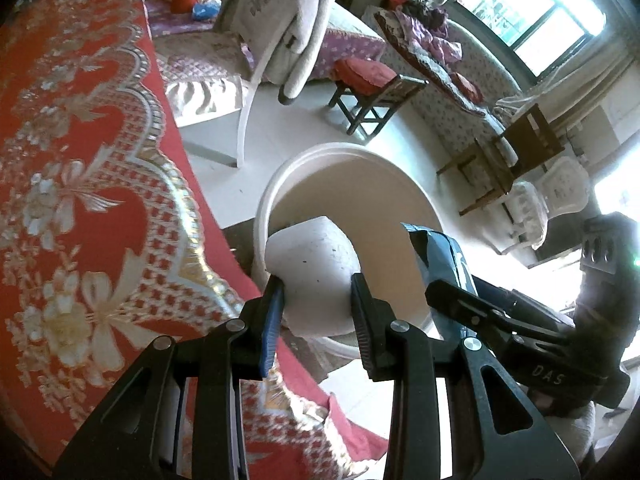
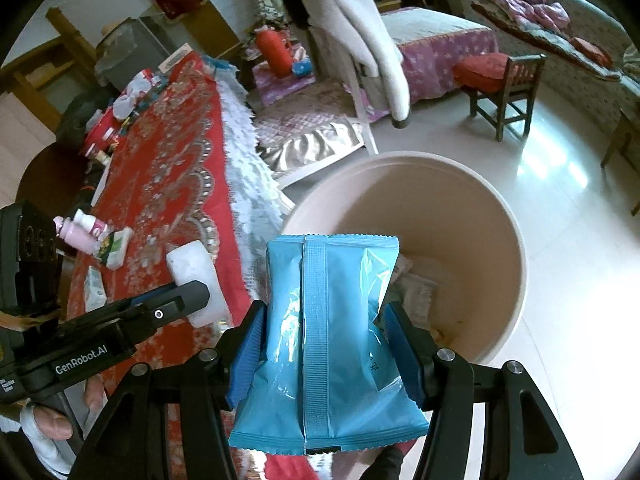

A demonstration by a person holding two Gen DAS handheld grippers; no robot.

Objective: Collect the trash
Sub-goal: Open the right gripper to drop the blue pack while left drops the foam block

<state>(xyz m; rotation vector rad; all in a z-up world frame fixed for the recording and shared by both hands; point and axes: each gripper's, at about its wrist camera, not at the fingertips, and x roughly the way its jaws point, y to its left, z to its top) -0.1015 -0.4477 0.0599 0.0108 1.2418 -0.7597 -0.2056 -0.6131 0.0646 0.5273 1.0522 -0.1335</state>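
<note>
A: Where does the tabletop [image 2: 168, 168] end?

B: Its red patterned cloth [image 1: 80, 160] has a white fringe along the edge, hanging down just beside the bucket [image 2: 516, 240]. The bucket stands on the pale floor [image 2: 560, 184], its rim close against that edge.

A: Any open room around it?

B: On the far side, yes: bare shiny floor up to a small wooden chair [image 2: 504, 80] with a red cushion. A white garment [image 2: 360, 28] hangs over a chair back beyond the bucket. The bucket's mouth is wide and mostly open, with some crumpled paper low inside.

A: And the left gripper [image 1: 318, 308]?

B: Clamped on a white foam block [image 1: 312, 272], pads pressing both sides. In its own view the block hangs over the near rim of the bucket.

A: The right gripper [image 2: 324, 344]?

B: Closed on a blue packet [image 2: 324, 320], squeezing its middle so the plastic pinches in. The packet's upper end sits over the bucket's near rim, close beside the foam block.

A: Anything left on the tabletop?

B: A pink bottle [image 2: 82, 234], a small green-and-white packet [image 2: 114, 248], and more clutter at the far end.
</note>
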